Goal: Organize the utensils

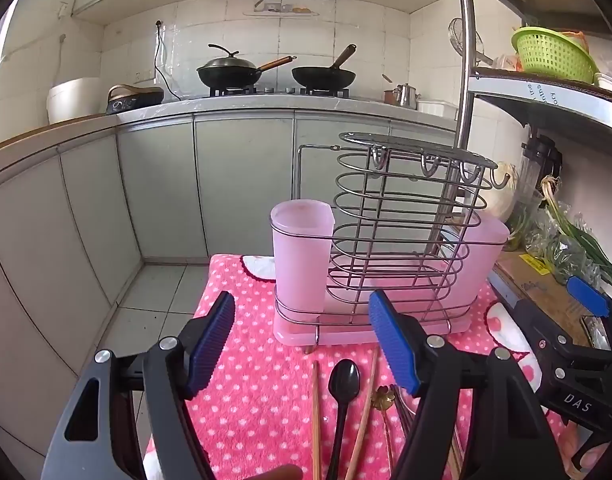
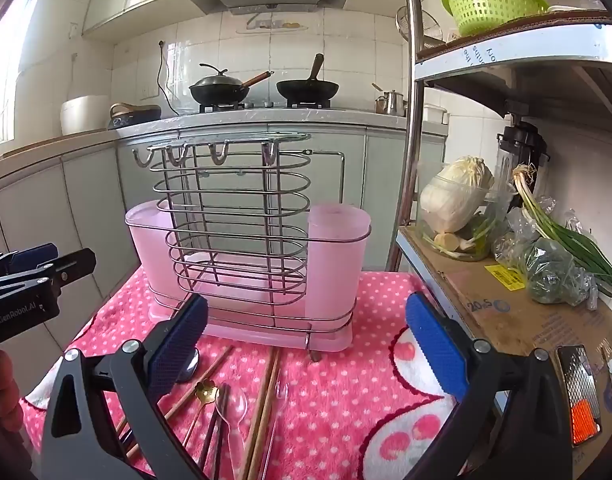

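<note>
The utensils lie loose on the pink-clothed desk point(image 2: 345, 392), just in front of the rack point(image 2: 242, 240), long axes running toward it. Left hand-held gripper point(image 1: 302, 344) hovers wide open and empty over the black spoon point(image 1: 343, 396), nearest it. Right hand-held gripper point(image 2: 306, 344) is equally agape and empty above the chopsticks point(image 2: 266, 396).

Loose utensils point(image 2: 226, 408) lie before the empty pink-and-wire rack point(image 2: 246, 240).

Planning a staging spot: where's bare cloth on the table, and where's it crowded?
Free: pink cloth right of the utensil rack, up to the cardboard box; also cloth left of the rack. Crowded: in front of the rack, with chopsticks, black spoon, clear spoon.
</note>
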`<state>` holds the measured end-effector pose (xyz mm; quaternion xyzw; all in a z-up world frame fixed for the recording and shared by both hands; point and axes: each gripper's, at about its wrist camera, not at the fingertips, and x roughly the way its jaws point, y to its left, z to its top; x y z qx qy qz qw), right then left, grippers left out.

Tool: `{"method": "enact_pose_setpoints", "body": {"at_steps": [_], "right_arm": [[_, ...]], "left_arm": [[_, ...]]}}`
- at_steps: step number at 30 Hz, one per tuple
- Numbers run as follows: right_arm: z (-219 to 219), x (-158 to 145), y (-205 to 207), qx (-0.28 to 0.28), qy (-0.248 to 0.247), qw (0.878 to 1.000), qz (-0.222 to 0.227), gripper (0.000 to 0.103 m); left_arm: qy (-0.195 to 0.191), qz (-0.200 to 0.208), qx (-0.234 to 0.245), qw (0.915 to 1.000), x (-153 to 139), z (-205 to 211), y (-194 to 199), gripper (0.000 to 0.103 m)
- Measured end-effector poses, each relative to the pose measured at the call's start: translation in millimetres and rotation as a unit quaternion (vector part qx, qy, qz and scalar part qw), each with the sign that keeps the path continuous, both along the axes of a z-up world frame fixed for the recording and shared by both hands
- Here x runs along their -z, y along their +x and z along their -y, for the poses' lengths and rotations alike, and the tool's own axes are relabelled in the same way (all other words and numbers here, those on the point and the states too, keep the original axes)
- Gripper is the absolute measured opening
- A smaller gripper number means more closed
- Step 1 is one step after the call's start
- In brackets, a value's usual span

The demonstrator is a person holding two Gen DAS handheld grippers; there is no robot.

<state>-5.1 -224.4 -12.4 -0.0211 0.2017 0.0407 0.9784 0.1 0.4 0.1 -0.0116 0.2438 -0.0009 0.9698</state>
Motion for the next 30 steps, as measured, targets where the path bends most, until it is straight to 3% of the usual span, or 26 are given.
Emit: {"method": "enact_pose_setpoints", "body": {"at_steps": [13, 15, 30], "right_arm": [[-2.9, 1.4, 0.6, 0.000, -0.005, 1.000, 0.001, 0.100], [-2.6, 1.2, 0.8, -0.001, -0.005, 1.000, 0.001, 0.100], [-1.7, 0.0, 1.6, 0.000, -0.007, 1.000, -0.003, 0.100]], "left_arm": [[0.006, 0.002, 0.006, 1.0000, -2.5, 15.7, -2.5, 0.069], [-0.008, 0.000, -0.001, 1.0000, -2.2, -0.8, -0.5, 0.069], [-0.009, -0.001, 0.000, 1.0000, -4.7, -1.1, -0.6, 0.069]]}}
